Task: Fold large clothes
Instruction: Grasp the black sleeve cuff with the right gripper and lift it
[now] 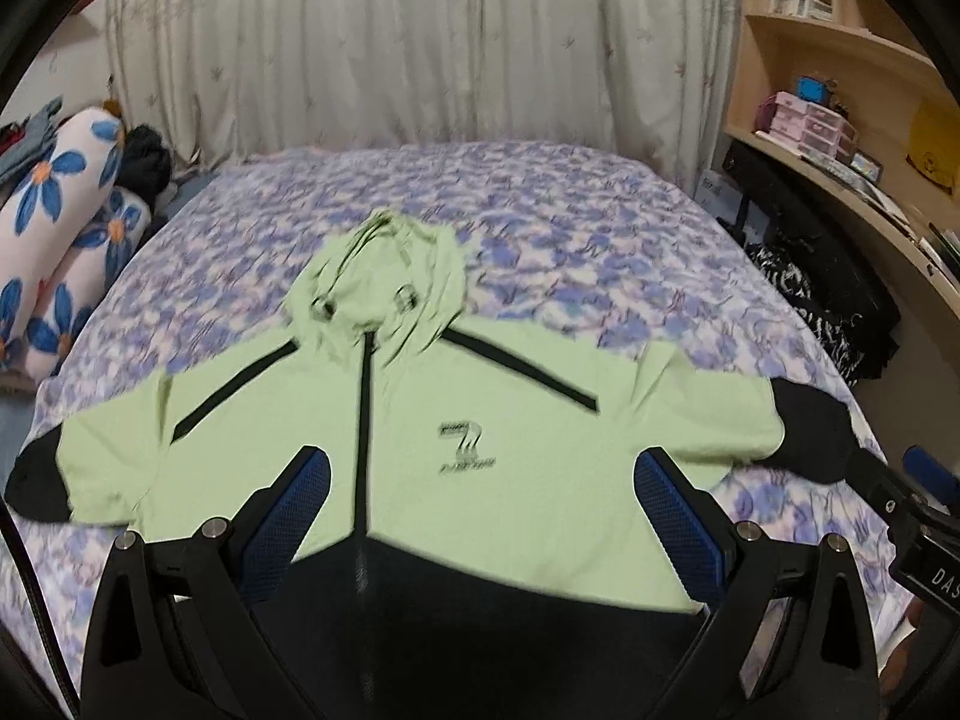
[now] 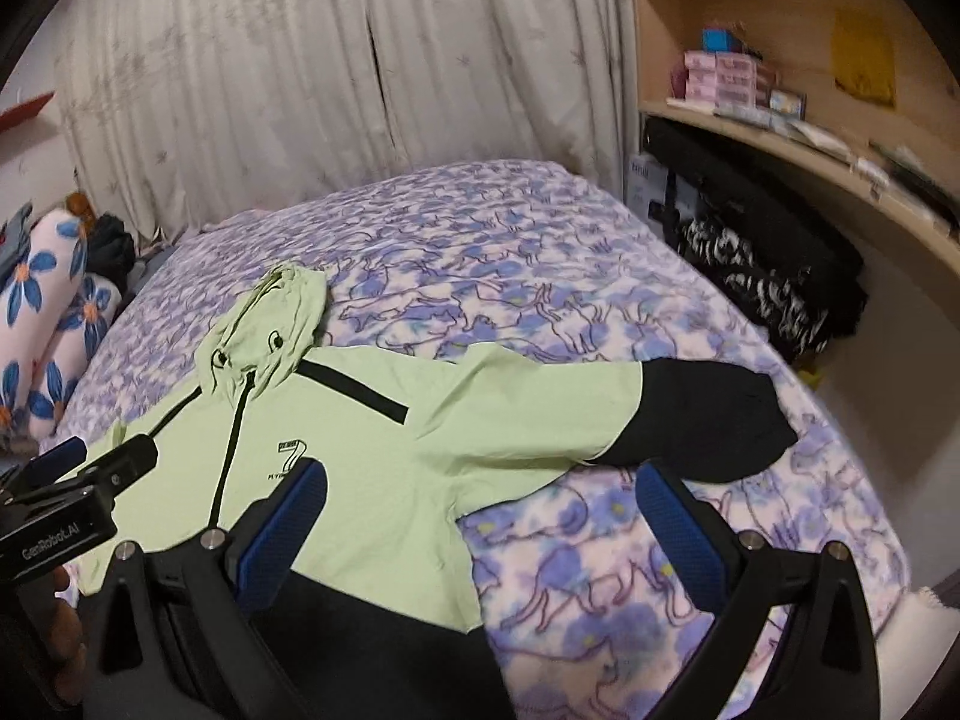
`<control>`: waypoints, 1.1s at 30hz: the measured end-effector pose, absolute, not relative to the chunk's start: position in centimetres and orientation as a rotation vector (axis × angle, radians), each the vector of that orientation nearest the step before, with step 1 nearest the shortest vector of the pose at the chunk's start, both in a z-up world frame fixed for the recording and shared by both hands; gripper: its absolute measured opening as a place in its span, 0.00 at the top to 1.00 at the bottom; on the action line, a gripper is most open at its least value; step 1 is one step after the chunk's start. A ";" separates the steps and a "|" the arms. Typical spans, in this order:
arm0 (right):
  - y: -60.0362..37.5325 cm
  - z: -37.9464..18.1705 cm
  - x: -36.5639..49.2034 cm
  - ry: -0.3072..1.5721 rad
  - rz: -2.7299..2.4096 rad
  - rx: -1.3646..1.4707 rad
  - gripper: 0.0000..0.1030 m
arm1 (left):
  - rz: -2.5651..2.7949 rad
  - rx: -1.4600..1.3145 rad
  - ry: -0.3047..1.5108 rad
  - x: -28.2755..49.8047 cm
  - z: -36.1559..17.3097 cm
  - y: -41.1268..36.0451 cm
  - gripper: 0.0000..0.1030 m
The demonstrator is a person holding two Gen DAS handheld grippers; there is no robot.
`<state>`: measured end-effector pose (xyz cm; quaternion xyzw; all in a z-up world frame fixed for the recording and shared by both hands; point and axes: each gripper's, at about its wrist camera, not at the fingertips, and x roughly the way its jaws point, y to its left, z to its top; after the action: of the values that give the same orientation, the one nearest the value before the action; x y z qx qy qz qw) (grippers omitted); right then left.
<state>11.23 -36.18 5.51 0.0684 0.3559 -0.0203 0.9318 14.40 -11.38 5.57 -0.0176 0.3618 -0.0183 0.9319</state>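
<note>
We hover the left gripper (image 1: 480, 516) and right gripper (image 2: 480, 516), both spread and empty, over the jacket (image 1: 510, 420) laid flat near the bed's (image 1: 600, 228) near edge, ready to fold.

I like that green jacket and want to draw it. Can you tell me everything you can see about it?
The light green hooded jacket lies front up, spread flat on the purple flowered bedspread. It looks like thin, smooth cloth. A black zip runs down the middle, black stripes slant across the shoulders, and the cuffs and bottom band are black. A number 7 logo sits on the chest. Its sleeves stretch sideways, and its hood is crumpled. Neither gripper is seen touching it.
</note>
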 end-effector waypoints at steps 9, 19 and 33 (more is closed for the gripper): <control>-43.4 0.9 14.6 0.783 -0.217 0.227 0.00 | -0.042 0.015 0.769 19.9 2.7 -16.6 0.02; -52.3 -6.1 16.9 0.885 -0.384 0.445 0.04 | -0.031 0.015 0.859 24.8 -3.3 -20.2 0.02; -62.7 -11.9 15.6 0.869 -0.573 0.799 0.14 | -0.045 0.012 0.953 27.1 -10.5 -22.7 0.02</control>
<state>15.63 -62.73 -11.91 0.3714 0.4042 -0.2663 0.7923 27.12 -22.66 -10.51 0.0058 0.4586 -0.0218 0.8884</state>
